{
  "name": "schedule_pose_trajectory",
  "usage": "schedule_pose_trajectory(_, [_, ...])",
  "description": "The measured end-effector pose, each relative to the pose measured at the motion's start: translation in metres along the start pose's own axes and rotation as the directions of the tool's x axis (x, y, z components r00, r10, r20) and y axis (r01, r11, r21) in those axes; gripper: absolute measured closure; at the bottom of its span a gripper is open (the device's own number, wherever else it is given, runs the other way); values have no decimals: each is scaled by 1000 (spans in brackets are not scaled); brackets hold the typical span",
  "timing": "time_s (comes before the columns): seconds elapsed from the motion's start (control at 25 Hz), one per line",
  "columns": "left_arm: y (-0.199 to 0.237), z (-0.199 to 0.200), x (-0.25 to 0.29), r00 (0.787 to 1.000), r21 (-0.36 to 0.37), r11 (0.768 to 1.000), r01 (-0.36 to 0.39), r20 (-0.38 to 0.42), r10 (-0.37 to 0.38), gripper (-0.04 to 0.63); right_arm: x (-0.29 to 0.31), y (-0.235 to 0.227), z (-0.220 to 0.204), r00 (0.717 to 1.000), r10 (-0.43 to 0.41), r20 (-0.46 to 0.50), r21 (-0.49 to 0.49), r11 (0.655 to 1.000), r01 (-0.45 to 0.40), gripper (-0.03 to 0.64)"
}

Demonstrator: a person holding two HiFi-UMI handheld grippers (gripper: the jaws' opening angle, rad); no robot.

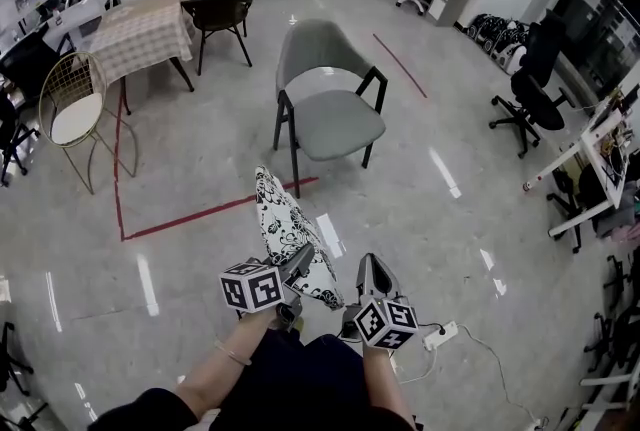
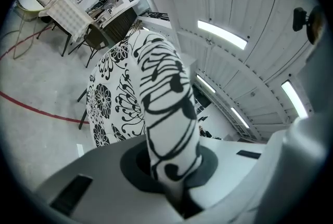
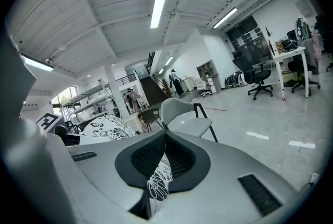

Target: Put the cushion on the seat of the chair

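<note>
The cushion [image 1: 285,229], white with a black flower print, hangs on edge between my two grippers, low in the head view. My left gripper [image 1: 298,265] is shut on its near edge, and the cushion [image 2: 166,98] fills the middle of the left gripper view. My right gripper [image 1: 372,271] is shut on a thin corner of the fabric [image 3: 158,181], with the rest of the cushion [image 3: 104,127] bulging to its left. The grey chair [image 1: 335,109] with black legs stands ahead on the floor, its seat [image 3: 190,123] bare and facing me. The cushion is well short of the chair.
A table with a checked cloth [image 1: 140,34], a dark chair [image 1: 220,14] and a gold wire chair [image 1: 70,104] stand at the far left. Red tape [image 1: 200,216] marks the floor. An office chair [image 1: 530,94] and white desk [image 1: 590,169] are at right; a power strip [image 1: 440,336] lies near my right.
</note>
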State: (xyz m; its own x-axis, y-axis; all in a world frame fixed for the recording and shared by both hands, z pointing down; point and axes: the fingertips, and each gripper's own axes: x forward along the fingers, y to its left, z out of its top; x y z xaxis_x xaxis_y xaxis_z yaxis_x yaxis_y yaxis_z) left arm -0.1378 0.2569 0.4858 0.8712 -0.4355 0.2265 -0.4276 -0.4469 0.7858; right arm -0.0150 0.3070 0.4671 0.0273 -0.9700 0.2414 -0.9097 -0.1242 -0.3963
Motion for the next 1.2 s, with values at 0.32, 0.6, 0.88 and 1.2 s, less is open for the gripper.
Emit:
schedule_pose_trajectory(0.32, [3, 13, 10, 1000, 37, 999, -3, -9, 3, 572, 15, -9, 14, 999, -24, 23, 9, 1000, 24, 611])
schedule_pose_trajectory(0.6, [18, 21, 29, 999, 32, 999, -26, -21, 27, 572, 43, -21, 9, 1000, -19, -6, 25, 1000, 19, 611])
schedule_pose_trajectory(0.88, [29, 48, 64, 998, 21, 998, -54, -14, 54, 572, 94, -29, 25, 999, 18, -34, 24, 1000, -18, 611])
schedule_pose_trajectory(1.2, [37, 79, 113, 997, -6, 997, -76, 4, 76, 572, 146, -53, 53, 998, 47, -51, 23, 999, -46, 611])
